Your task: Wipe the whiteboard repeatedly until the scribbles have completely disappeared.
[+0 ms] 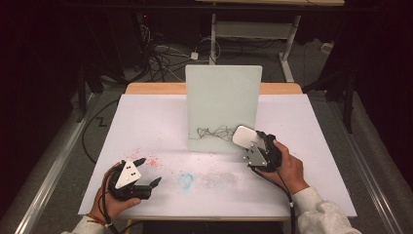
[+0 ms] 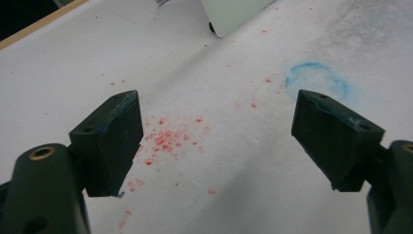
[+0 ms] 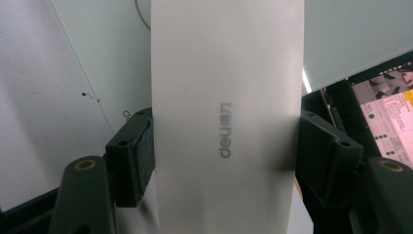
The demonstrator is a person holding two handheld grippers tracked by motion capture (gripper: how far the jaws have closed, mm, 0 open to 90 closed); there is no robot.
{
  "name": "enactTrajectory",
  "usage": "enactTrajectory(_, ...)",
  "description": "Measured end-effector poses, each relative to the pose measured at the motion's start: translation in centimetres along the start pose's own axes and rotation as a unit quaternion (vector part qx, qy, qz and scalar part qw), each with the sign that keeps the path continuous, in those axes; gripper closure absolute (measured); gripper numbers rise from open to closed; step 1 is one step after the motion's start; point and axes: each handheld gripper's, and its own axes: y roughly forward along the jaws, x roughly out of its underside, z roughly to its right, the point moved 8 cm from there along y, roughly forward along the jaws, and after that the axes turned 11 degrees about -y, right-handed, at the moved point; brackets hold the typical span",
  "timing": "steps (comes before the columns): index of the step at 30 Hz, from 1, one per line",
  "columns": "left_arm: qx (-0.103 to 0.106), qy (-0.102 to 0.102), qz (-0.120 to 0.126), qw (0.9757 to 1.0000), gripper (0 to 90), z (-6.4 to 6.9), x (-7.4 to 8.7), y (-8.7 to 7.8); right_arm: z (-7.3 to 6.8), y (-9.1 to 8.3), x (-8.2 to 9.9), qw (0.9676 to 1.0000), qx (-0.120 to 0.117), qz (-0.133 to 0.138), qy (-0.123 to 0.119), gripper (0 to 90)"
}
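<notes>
A pale whiteboard (image 1: 223,105) stands upright at the middle of the white table (image 1: 156,122), with a black scribble (image 1: 214,131) low on its face. My right gripper (image 1: 252,142) is shut on a white eraser (image 1: 243,136), held against the board's lower right beside the scribble. In the right gripper view the eraser (image 3: 224,97) bears a grey "deli" logo and both jaws press its sides, with the board (image 3: 112,48) behind. My left gripper (image 1: 149,171) rests near the front left, open and holding nothing. Its jaws (image 2: 214,126) stand wide apart over the table.
Red crumbs (image 1: 151,161) (image 2: 165,139) lie scattered by the left gripper. A blue ring mark (image 1: 185,180) (image 2: 316,80) and a grey smudge (image 1: 219,178) stain the sheet in front of the board. Cables (image 1: 160,58) and a desk frame (image 1: 253,29) lie on the floor behind.
</notes>
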Motion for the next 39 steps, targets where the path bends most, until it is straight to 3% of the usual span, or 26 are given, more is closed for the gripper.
enactTrajectory(4, 0.000, 0.002, -0.003, 1.0000, 18.5, 0.1, 0.1, 0.1, 0.1, 0.3, -1.4, 0.9998, 0.004, 0.013, 0.010, 31.0)
enactTrajectory(8, -0.001, 0.006, 0.003, 1.0000, 18.5, 0.0, -0.1, 0.1, -0.2, 0.7, -3.5, 0.9997, 0.010, 0.021, 0.004, 31.0)
enactTrajectory(13, -0.001, -0.005, -0.001, 1.0000, 18.5, 0.0, 0.0, 0.2, -1.0, 1.4, -6.0, 0.9992, 0.003, 0.040, 0.011, 31.0)
enactTrajectory(20, 0.001, -0.005, 0.000, 1.0000, 18.6, 0.0, 0.0, 0.2, -1.5, 2.0, -7.7, 0.9990, 0.015, 0.038, 0.018, 31.0)
enactTrajectory(27, -0.004, -0.007, -0.002, 1.0000, 18.6, -0.2, 0.1, 0.1, -2.1, 1.7, -6.6, 0.9997, 0.000, 0.022, 0.004, 31.0)
enactTrajectory(32, -0.008, -0.021, 0.000, 0.9998, 18.6, -0.6, 0.2, -0.2, -2.5, 1.2, -3.8, 1.0000, -0.007, 0.001, -0.004, 31.0)
enactTrajectory(39, -0.015, -0.026, 0.008, 0.9995, 18.6, -0.8, 0.0, -0.4, -2.1, 0.3, 0.0, 0.9994, -0.001, -0.033, 0.007, 31.1)
